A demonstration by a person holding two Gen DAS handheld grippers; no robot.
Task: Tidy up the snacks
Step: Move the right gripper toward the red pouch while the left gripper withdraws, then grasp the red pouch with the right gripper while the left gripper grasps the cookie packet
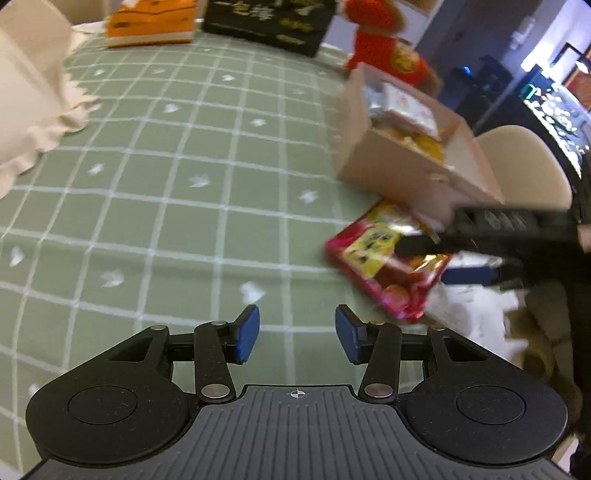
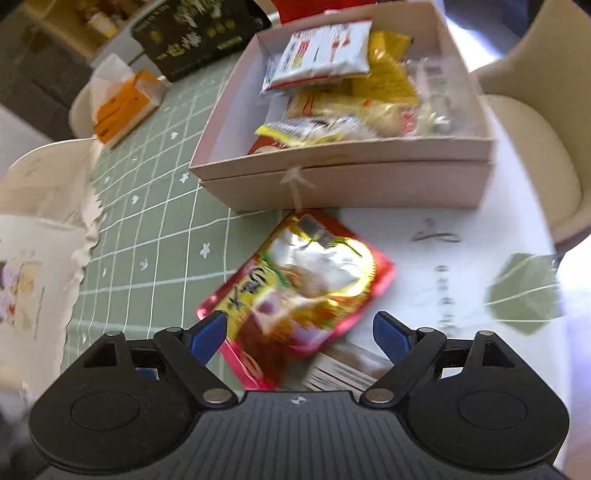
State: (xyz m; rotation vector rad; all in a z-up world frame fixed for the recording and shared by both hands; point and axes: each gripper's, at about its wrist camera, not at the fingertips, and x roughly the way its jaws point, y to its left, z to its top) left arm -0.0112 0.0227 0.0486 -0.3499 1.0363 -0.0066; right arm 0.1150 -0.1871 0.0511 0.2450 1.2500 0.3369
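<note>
A green grid-patterned cloth covers the tabletop [image 1: 184,147]. A shallow square cardboard box [image 2: 343,184], open-topped, holds crinkled snack packets. Just before it lies a flat, glossy red-and-yellow snack pouch [image 2: 306,295], its long axis running diagonally toward the box. The right gripper [image 2: 299,332] spreads its blue-padded fingers wide over the pouch's near end, gripping nothing. The left gripper [image 1: 297,332] hangs half-open and empty above the cloth.

Printing on the snack packet [image 2: 299,291] and black box [image 2: 199,33] is too blurred.
</note>
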